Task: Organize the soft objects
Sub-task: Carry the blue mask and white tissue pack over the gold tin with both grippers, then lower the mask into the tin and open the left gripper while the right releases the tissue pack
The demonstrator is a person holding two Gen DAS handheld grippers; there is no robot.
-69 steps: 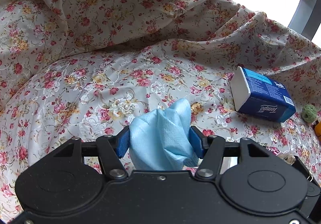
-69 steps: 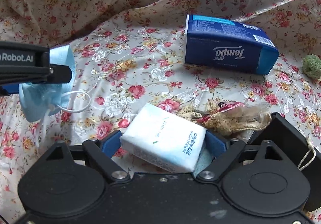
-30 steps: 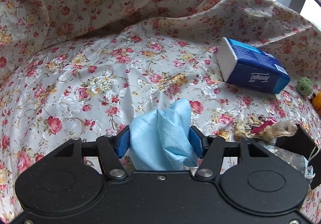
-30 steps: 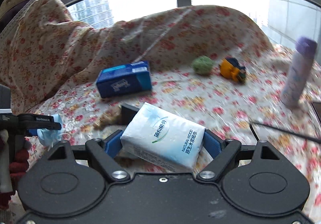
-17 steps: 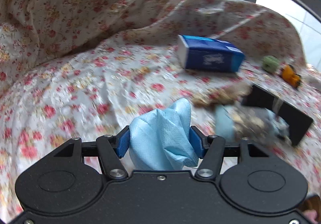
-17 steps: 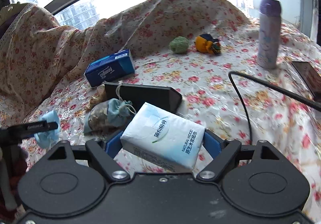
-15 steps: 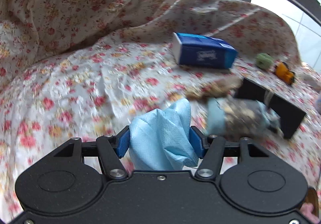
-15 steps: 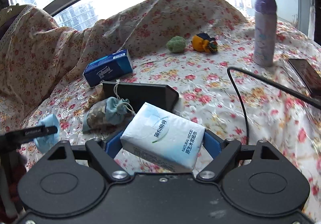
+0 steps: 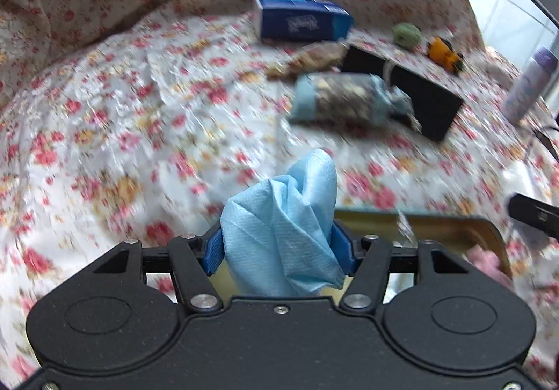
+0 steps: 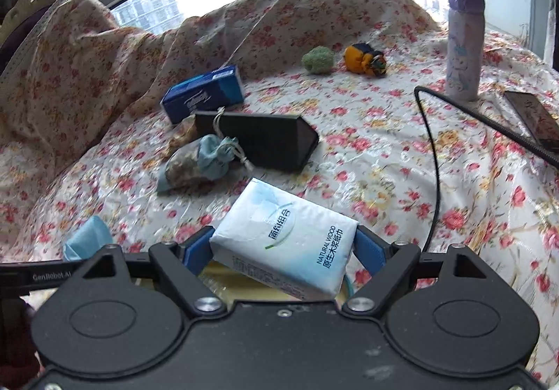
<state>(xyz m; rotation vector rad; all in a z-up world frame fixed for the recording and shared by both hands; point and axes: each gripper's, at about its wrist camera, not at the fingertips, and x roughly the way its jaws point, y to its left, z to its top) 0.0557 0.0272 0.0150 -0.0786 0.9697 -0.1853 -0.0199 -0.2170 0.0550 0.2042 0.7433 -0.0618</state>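
My left gripper (image 9: pixel 277 247) is shut on a crumpled light-blue face mask (image 9: pixel 283 215), which sticks up between the blue pads. My right gripper (image 10: pixel 284 250) is shut on a white pack of paper tissues (image 10: pixel 286 240), held tilted. Both hang just above a gold-rimmed tray (image 9: pixel 433 220) at the near edge of the flowered cloth; something pink (image 9: pixel 485 259) lies in it. In the right wrist view the mask (image 10: pixel 87 243) and the left gripper's side (image 10: pixel 35 273) show at lower left. A blue-and-patterned drawstring pouch (image 10: pixel 195 163) lies on the cloth further off.
A blue tissue box (image 10: pixel 204 93) and a black case (image 10: pixel 258 138) lie beyond the pouch. At the back sit a green ball (image 10: pixel 318 60) and an orange toy (image 10: pixel 365 60). To the right are a purple-capped bottle (image 10: pixel 464 41), a black cable (image 10: pixel 433 163) and a phone (image 10: pixel 534 119).
The left gripper has swept to the right with the mask, and the tray's rim has come into its view. The right gripper has sunk a little with the tissue pack. Both grips are unchanged.
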